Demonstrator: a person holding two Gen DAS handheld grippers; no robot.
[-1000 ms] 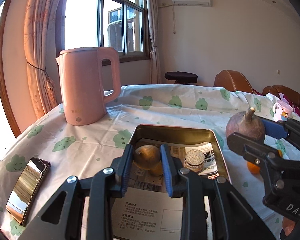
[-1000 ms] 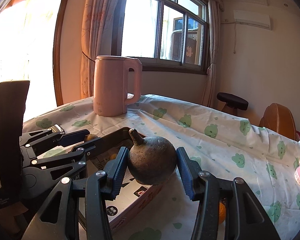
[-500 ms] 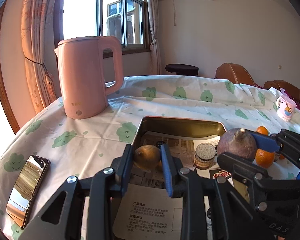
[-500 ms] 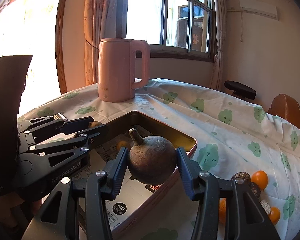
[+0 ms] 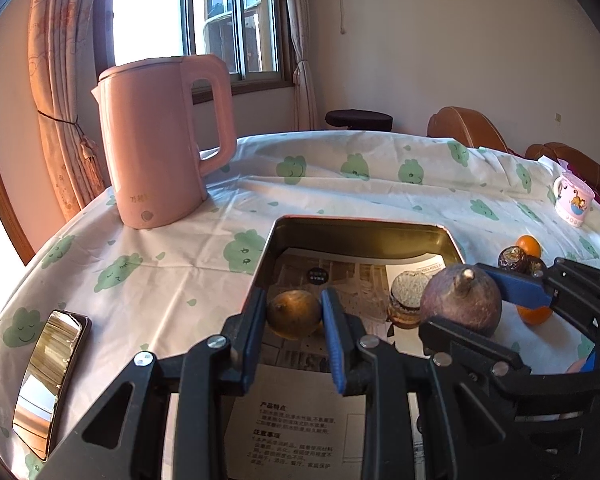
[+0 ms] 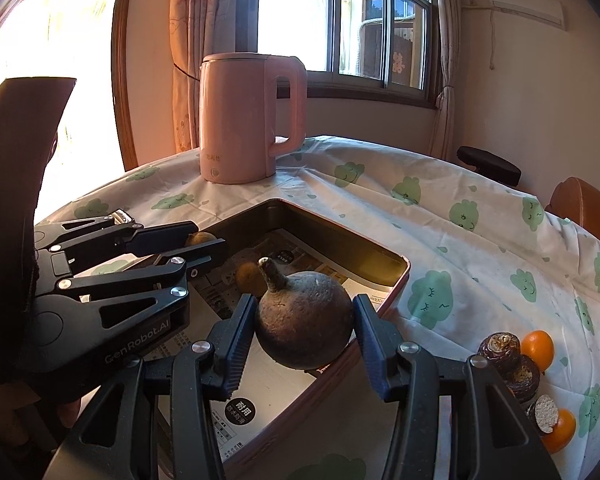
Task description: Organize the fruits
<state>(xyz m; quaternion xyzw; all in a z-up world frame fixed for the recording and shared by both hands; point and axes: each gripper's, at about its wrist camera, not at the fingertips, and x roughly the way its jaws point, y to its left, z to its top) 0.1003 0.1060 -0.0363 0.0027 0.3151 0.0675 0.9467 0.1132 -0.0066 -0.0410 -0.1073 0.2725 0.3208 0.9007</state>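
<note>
1. A small brown-yellow fruit [image 5: 295, 313] is clamped between the blue pads of the left gripper [image 5: 294, 322], above the near part of a metal tray [image 5: 364, 227].
2. A large dark purple-brown fruit with a short stem [image 6: 303, 320] is clamped between the pads of the right gripper [image 6: 300, 326]; it is held over the tray's right-hand edge, stem pointing up and slightly away.
3. In the left wrist view the same dark fruit [image 5: 462, 300] is seen at the right, held beside the tray's right wall, with the right gripper's blue pad behind it.
4. The tray is lined with printed paper [image 5: 296, 436]; inside it, a half-cut round thing with a pale, grainy face [image 5: 410, 294] is seen near the right wall.
5. In the right wrist view another small yellowish fruit [image 6: 249, 276] is seen lying in the tray, just behind the dark fruit's stem.
6. Outside the tray, on the tablecloth [image 5: 180, 280] to its right, small oranges [image 6: 537, 350] and dark brown scaly fruits [image 6: 499, 347] are gathered together, touching one another; one of the scaly ones is cut open with a pale face [image 6: 545, 414].
7. A pink kettle [image 5: 162, 140] is set upright on the cloth beyond the tray's far left corner, well apart from the fruit.
8. A phone with a mirror-like face [image 5: 48, 380] is laid flat at the left edge of the table.
9. A pink printed mug [image 5: 573, 199] is set at the far right of the table.
</note>
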